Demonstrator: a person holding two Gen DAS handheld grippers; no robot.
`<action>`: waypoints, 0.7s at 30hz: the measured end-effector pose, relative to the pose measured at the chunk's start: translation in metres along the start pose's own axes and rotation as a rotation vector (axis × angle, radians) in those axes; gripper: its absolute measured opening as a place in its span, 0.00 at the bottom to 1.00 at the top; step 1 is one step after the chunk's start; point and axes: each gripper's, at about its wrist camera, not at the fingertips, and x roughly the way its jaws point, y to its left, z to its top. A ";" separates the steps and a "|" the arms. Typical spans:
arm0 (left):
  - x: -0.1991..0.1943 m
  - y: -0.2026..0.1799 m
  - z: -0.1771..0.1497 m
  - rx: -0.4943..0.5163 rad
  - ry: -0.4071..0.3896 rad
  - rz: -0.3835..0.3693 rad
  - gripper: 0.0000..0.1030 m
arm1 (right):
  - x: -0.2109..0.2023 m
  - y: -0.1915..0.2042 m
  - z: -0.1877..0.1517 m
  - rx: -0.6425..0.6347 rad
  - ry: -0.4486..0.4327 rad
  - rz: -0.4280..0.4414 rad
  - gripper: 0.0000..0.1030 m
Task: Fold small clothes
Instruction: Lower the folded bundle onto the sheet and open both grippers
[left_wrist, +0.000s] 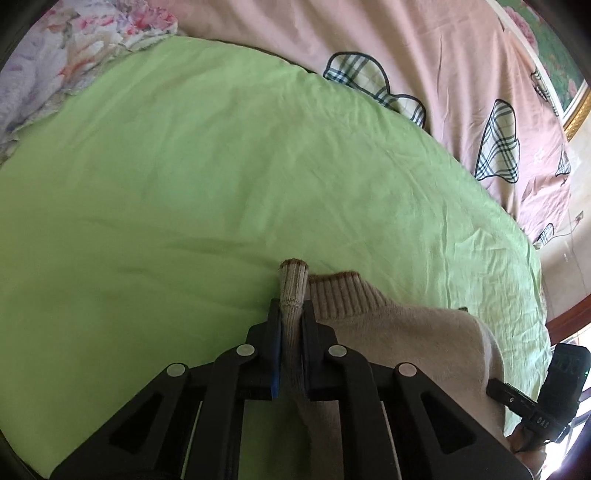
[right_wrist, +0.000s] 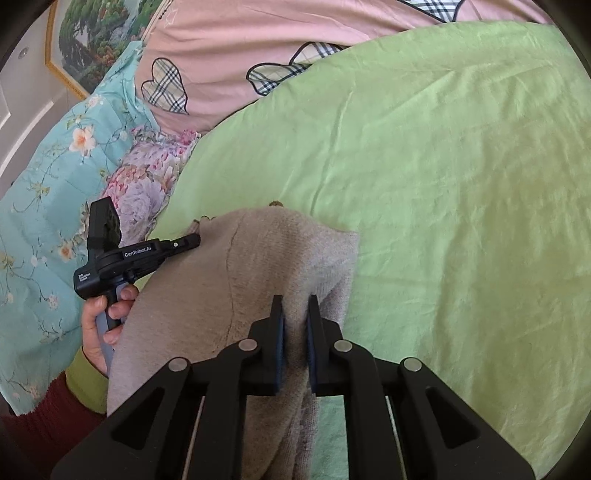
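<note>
A small beige knit sweater with a ribbed, brown-edged hem hangs between my two grippers above a green sheet. My left gripper is shut on a bunched ribbed edge of the sweater, which sticks out past the fingertips. My right gripper is shut on a fold of the sweater's body. The left gripper also shows in the right wrist view, at the sweater's far left edge. The right gripper's body shows at the right of the left wrist view.
A pink quilt with plaid hearts lies beyond the green sheet. A floral blanket and a turquoise floral cover lie at the side. A framed picture hangs on the wall.
</note>
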 end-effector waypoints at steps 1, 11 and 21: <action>-0.012 0.000 -0.004 0.011 -0.021 0.011 0.09 | -0.002 0.001 0.000 0.013 -0.005 -0.001 0.16; -0.114 -0.018 -0.078 0.089 -0.107 -0.034 0.20 | -0.057 0.014 -0.030 0.034 -0.090 -0.007 0.30; -0.160 -0.029 -0.172 0.120 -0.104 -0.030 0.32 | -0.089 0.020 -0.070 0.056 -0.111 0.009 0.37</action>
